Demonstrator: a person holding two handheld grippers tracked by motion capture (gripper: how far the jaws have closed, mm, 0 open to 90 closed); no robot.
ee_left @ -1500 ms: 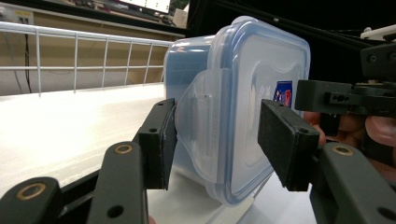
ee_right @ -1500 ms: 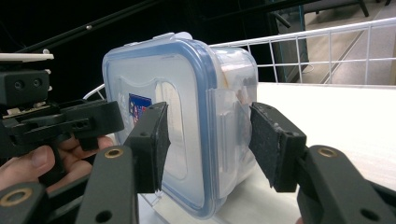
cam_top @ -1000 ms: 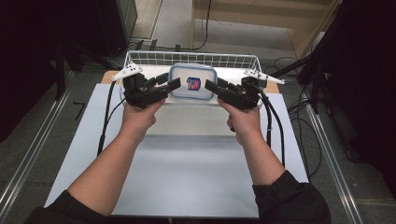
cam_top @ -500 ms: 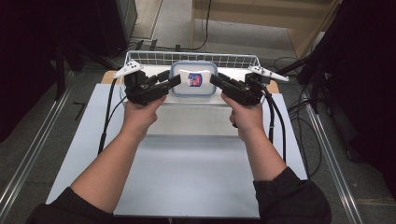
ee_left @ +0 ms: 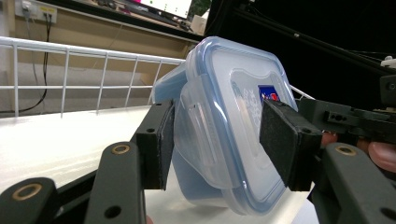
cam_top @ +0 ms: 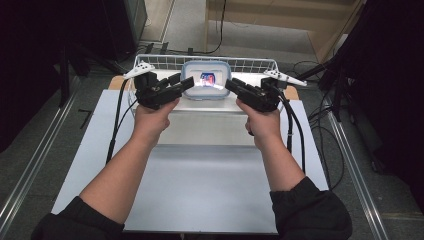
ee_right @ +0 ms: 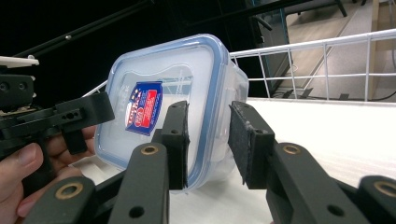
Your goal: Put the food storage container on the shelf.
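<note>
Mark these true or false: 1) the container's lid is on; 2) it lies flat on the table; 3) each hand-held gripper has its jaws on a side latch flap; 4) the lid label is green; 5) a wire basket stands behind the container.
1) True: the blue-rimmed lid sits on the plastic container.
2) False: in both gripper views it is tilted on edge, lid facing sideways.
3) True: the left hand-held gripper has its jaws on either side of one latch flap, and the right hand-held gripper on the flap at the opposite edge.
4) False: the label is blue and red.
5) True: the white wire basket stands behind it.
</note>
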